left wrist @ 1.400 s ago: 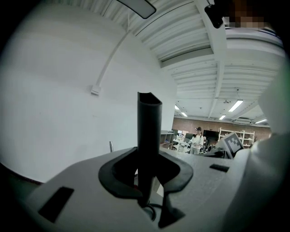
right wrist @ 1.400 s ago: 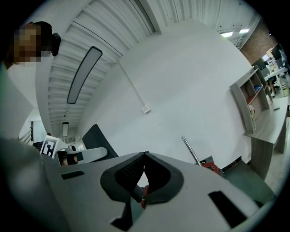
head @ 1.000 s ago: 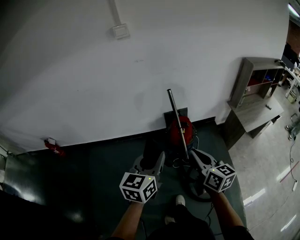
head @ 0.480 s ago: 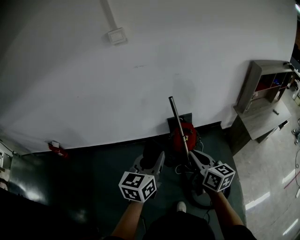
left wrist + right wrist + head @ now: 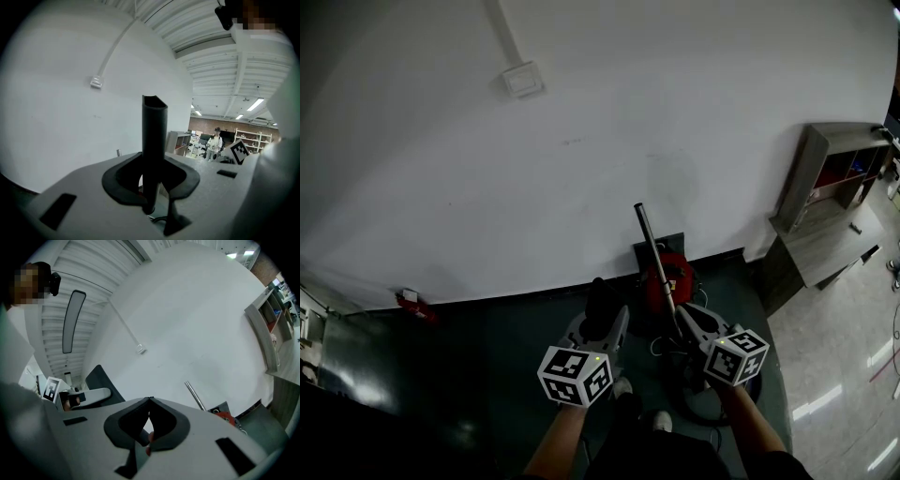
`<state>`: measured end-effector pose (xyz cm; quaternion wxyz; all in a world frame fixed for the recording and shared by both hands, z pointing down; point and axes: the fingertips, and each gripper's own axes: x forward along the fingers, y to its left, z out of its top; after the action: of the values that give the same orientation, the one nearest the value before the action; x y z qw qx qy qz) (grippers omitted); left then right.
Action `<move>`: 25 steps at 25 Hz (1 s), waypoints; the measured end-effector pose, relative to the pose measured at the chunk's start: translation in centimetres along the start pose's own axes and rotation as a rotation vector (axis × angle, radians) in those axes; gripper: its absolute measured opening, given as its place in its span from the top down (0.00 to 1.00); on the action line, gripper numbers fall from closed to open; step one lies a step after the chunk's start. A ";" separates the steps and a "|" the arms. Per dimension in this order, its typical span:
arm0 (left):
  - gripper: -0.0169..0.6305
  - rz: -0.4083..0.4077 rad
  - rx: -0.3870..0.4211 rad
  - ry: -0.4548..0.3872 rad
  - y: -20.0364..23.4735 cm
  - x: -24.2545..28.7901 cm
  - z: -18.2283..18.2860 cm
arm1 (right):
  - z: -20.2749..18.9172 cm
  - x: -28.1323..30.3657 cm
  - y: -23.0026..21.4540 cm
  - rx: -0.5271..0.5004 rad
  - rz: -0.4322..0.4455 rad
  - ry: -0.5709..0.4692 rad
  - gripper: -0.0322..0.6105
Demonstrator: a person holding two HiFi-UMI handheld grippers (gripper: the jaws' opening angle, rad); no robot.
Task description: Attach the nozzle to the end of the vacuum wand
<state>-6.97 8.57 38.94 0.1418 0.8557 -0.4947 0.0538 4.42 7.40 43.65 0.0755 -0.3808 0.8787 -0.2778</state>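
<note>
My left gripper (image 5: pixel 602 319) is shut on the black nozzle (image 5: pixel 600 300), which stands upright between its jaws (image 5: pixel 151 161); the nozzle (image 5: pixel 154 136) has a slanted open top. The metal vacuum wand (image 5: pixel 654 258) leans up in front of the white wall, over the red vacuum cleaner (image 5: pixel 673 278) on the dark floor. My right gripper (image 5: pixel 686 314) is just in front of the wand's lower end, with its jaws shut and nothing gripped (image 5: pixel 149 400). The wand (image 5: pixel 196 397) shows beyond them, apart from the jaws. Its lower end is hidden behind the gripper.
A grey shelf cabinet (image 5: pixel 825 187) stands against the wall at the right. A wall box (image 5: pixel 523 81) with a conduit sits high on the wall. A small red item (image 5: pixel 412 305) lies at the wall's foot on the left. A black hose (image 5: pixel 698 401) coils by my shoe (image 5: pixel 661 422).
Both grippers have moved forward with me toward the wall and vacuum. The nozzle stays in the left gripper; the right jaws stay shut. My feet have stepped forward.
</note>
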 end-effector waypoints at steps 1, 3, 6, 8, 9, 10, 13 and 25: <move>0.84 0.000 -0.001 0.001 0.3 0.3 0.0 | 0.0 0.3 -0.3 0.001 -0.001 0.001 0.92; 0.84 0.000 -0.001 0.005 1.0 1.0 -0.1 | -0.1 1.0 -0.8 0.003 -0.004 0.002 0.92; 0.84 -0.005 -0.001 0.009 2.4 2.4 0.1 | 0.0 2.4 -1.7 0.011 -0.013 0.006 0.92; 0.84 -0.008 -0.001 0.013 3.4 3.4 0.4 | 0.2 3.3 -2.3 0.014 -0.025 0.006 0.92; 0.84 -0.010 0.000 0.013 3.9 3.9 0.6 | 0.4 3.8 -2.7 0.014 -0.032 0.003 0.92; 0.84 -0.013 0.001 0.012 4.4 4.5 0.8 | 0.6 4.4 -3.0 0.018 -0.037 -0.001 0.92; 0.84 -0.021 0.000 0.013 6.3 6.1 1.4 | 1.1 6.5 -3.8 0.032 -0.053 -0.008 0.92; 0.84 -0.068 -0.025 0.035 14.3 12.2 2.1 | 1.0 14.2 -7.3 0.038 -0.128 0.007 0.92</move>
<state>-13.20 -8.91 42.43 0.1630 0.8692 -0.4633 0.0579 -0.60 -7.19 47.96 0.0619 -0.4337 0.8475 -0.2997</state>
